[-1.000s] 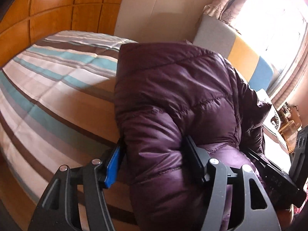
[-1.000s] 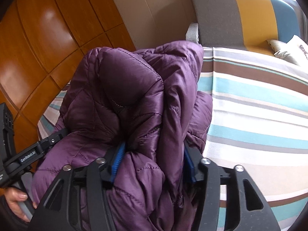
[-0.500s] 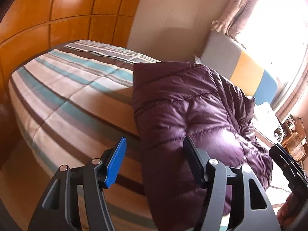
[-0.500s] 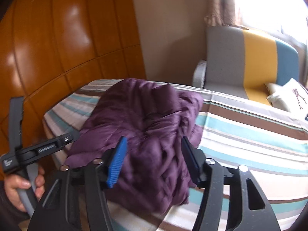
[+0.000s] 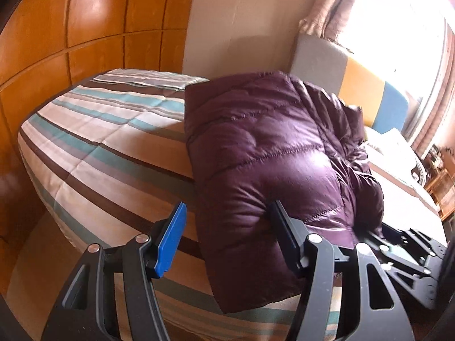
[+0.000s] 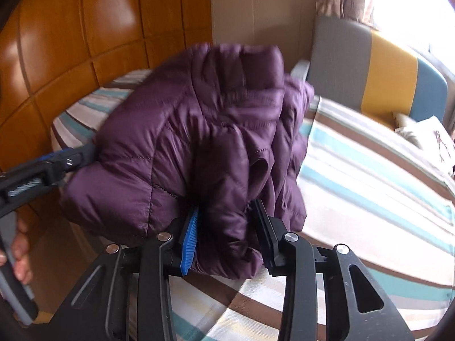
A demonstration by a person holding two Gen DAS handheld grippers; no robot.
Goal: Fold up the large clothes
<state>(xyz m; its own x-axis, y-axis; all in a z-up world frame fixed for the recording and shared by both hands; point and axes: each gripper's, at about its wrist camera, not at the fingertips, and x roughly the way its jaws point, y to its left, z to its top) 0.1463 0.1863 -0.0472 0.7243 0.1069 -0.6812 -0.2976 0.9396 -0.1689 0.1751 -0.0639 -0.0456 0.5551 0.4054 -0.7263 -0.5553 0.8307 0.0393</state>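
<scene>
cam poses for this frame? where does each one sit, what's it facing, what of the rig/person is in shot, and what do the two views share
Left wrist: sits on the left gripper, looking down along its fingers at the purple puffer jacket on the striped bed; the right gripper shows at the lower right.
Right wrist: sits on the right gripper, looking down at the jacket bunched between its pads, jaws just closing; the left gripper and a hand show at the left edge.
Shared: jacket, bed, wood panelling, grey-yellow-blue chair.
</scene>
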